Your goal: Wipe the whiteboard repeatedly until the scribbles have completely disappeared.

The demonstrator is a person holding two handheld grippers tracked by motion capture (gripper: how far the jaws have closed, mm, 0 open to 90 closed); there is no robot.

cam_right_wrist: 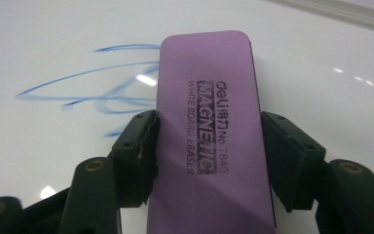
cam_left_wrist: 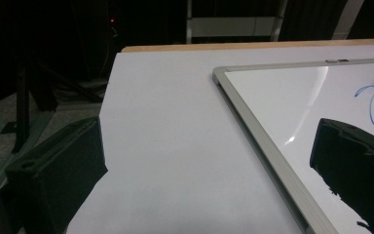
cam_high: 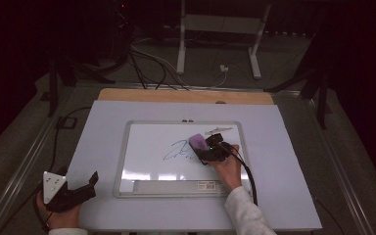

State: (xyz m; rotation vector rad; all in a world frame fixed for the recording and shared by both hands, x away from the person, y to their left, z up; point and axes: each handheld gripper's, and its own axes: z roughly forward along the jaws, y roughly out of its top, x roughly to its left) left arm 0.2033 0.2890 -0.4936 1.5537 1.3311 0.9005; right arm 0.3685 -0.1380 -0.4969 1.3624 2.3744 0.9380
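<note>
eraser (cam_high: 196,142) on whiteboard (cam_high: 147,161) | over scribble (cam_high: 176,150) | marker (cam_high: 219,129) behind

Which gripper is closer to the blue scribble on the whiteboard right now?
Right. The right gripper holds the purple eraser on the blue scribble. The left gripper rests on the table off the whiteboard's left edge.
</note>
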